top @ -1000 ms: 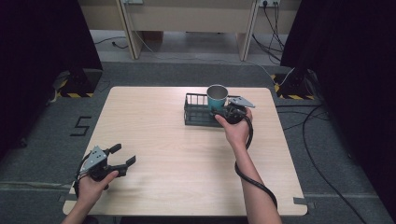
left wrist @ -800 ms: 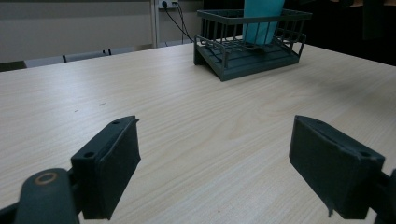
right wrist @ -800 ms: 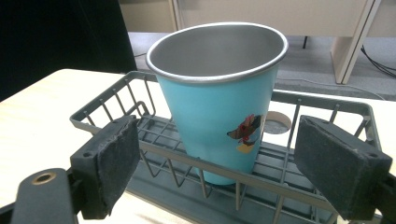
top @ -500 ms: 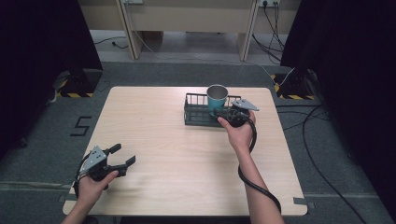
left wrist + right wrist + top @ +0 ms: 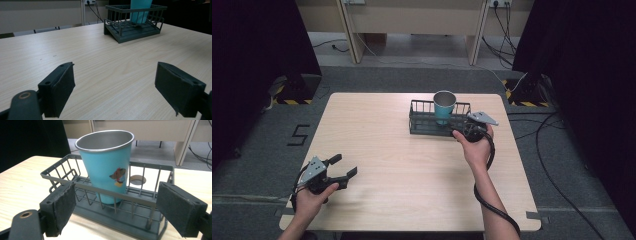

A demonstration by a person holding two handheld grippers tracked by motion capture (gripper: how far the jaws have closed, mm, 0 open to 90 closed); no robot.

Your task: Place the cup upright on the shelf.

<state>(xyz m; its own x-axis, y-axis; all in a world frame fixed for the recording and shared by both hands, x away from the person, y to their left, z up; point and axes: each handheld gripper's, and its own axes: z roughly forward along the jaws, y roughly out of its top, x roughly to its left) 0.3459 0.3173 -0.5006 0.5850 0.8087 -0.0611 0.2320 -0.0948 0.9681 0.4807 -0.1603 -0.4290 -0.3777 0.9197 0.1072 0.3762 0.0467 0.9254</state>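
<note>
The blue cup [image 5: 444,106] stands upright inside the dark wire rack [image 5: 422,122], toward the rack's right half, at about 1 o'clock from the table [image 5: 412,200] centre. In the right gripper view the cup [image 5: 107,167] sits on the rack floor behind the near rail [image 5: 125,198], a small cartoon sticker facing the camera.

Right gripper [image 5: 473,131] hovers at the rack's right end, at about 4 o'clock from the cup. Its jaws are spread wide, one either side of the rack front, touching nothing; both pads are bare.

Left gripper [image 5: 339,167] rests low near the table's 8 o'clock corner, well apart from the rack. Jaws wide apart, nothing between them; the left gripper view looks across bare wood toward the rack [image 5: 135,22] far off at 12 o'clock.

Progress, as a judgement: placing the cup in the rack looks done, since it stands free with no gripper on it. What seems left is pulling the right gripper clear without knocking the rack. If instead the cup is meant to come out, the grasp is not yet made.
</note>
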